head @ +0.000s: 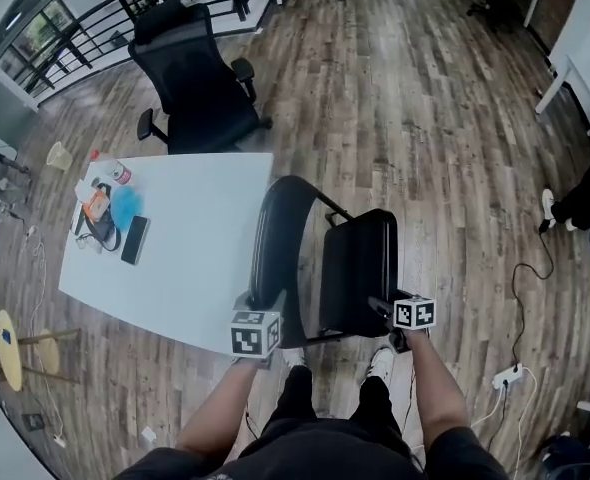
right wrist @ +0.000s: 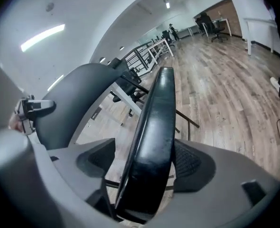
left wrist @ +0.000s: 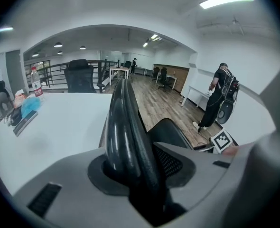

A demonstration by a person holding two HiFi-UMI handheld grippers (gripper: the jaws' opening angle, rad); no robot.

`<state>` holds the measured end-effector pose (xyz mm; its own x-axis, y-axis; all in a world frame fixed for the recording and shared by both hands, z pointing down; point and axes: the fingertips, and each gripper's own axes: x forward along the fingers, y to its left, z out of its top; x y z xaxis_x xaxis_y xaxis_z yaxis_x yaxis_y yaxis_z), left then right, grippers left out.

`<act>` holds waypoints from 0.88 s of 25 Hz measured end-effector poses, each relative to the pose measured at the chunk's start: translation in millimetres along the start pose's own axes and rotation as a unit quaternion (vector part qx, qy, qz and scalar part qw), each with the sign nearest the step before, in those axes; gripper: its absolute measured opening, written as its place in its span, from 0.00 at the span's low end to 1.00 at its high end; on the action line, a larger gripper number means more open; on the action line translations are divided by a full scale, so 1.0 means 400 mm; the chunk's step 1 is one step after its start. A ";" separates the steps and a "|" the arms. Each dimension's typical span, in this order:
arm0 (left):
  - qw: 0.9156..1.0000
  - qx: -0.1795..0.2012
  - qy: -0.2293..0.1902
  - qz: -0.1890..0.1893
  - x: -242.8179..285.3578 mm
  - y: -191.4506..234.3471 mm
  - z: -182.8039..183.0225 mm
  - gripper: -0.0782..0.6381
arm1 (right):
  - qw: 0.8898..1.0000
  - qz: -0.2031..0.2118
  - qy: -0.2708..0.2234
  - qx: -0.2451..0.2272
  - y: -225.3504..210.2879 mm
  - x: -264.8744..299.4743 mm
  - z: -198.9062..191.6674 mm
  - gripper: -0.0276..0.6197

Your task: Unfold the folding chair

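left claw (left wrist: 139,161): is clamped on the backrest (left wrist: 123,122) of the folding chair (head: 360,263) (just beside the white bench (head: 195,228)) | right claw (right wrist: 144,167): is held open around the seat (right wrist: 156,127)

Folding chair (head: 360,268): black, glossy seat. Tabletop (head: 205,258): plain white. Floor (head: 425,98): brown-grey wood planks. Left tool (left wrist: 140,167), right tool (right wrist: 147,170): grey bodies. Marker cubes (head: 255,334): black-and-white squares. Office chair (head: 195,78): black. Phone (head: 135,239): black. Blue item (head: 127,208) on tabletop, possibly cloth. Stool top (head: 8,348): yellow.

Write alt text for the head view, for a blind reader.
Seen from above, a person's left gripper clamps the backrest of a black folding chair while the right gripper straddles its seat, beside a white table.
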<state>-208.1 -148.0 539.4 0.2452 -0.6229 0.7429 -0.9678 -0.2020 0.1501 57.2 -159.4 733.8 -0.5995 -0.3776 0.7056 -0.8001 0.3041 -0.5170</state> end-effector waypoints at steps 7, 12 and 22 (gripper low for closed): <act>1.000 -0.006 0.015 0.024 0.103 -0.102 -0.052 0.32 | 0.998 0.022 -0.012 0.066 -0.311 -0.043 -0.081 0.62; 0.999 -0.015 0.018 0.028 0.180 -0.182 -0.068 0.31 | 0.996 0.036 0.000 0.080 -0.501 -0.056 -0.129 0.62; 0.998 -0.045 0.033 0.003 0.336 -0.253 -0.151 0.31 | 0.987 0.098 0.020 0.129 -0.818 -0.004 -0.239 0.62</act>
<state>-80.8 -165.6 663.5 0.2371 -0.5724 0.7850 -0.9714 -0.1279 0.2001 321.6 -174.6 948.2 -0.7467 -0.2977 0.5948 -0.6494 0.1331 -0.7487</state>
